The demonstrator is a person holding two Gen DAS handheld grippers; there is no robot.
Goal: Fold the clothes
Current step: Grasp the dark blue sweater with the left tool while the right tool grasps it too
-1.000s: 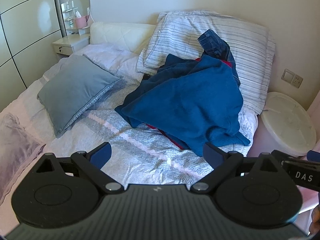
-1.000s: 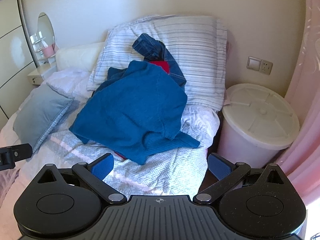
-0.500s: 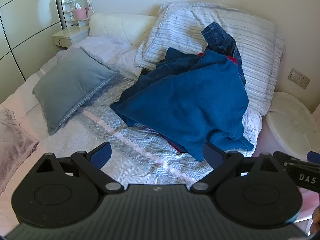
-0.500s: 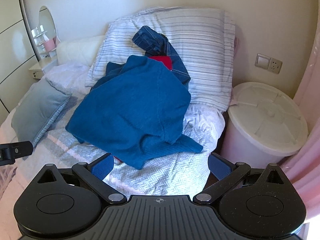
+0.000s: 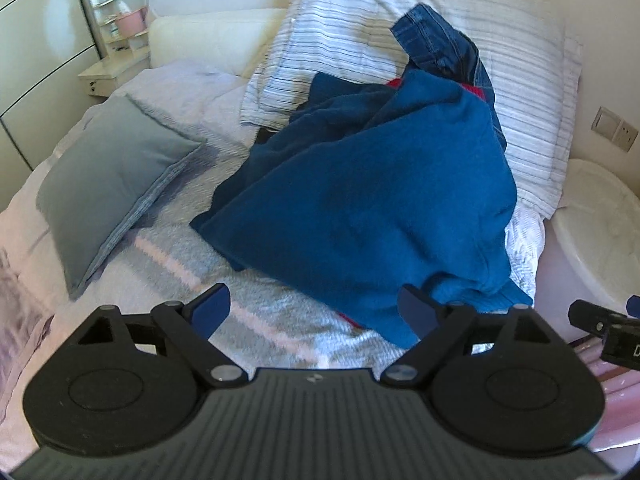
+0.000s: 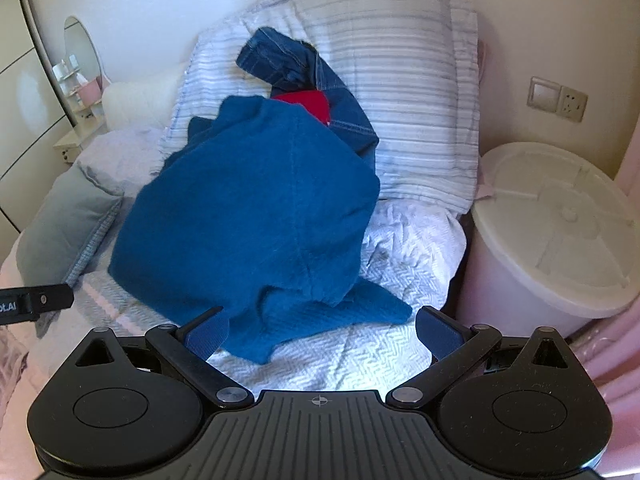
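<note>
Both grippers have come fwd and down toward the clothes pile since the earlier frames — the heap fills far more of each view now, and the bed's near edge has dropped out of sight.

Bed [image 5: 280, 320] carries everything: the pile sits toward its right side, leaning up against the striped pillow [image 6: 400, 80] by the wall. Biggest piece is the blue sweater [image 5: 360, 208], draped over the top, its long run going from the pillow end down toward the cameras, w/ a ribbed hem or sleeve trailing low right [image 6: 360, 308]. Under it a red garment [image 6: 308, 104] peeks out, and jeans [image 6: 304, 68] poke up behind, against the pillow.

Key relation — the sweater's lower edge lies just ahead of both sets of jaws. Left gripper [image 5: 316, 308] has it ahead and to the right, its right finger already over the fabric's edge; jaws spread wide but starting to close, nothing between them yet. Right gripper [image 6: 324, 332] faces the trailing hem nearly dead centre, jaws wide apart, holding nothing; it looks the nearer of the two.

White lidded bin [image 6: 560, 232] stands beside the bed on the right, lid on, contents not visible. Grey cushion [image 5: 108, 184] lies well left of the pile.
</note>
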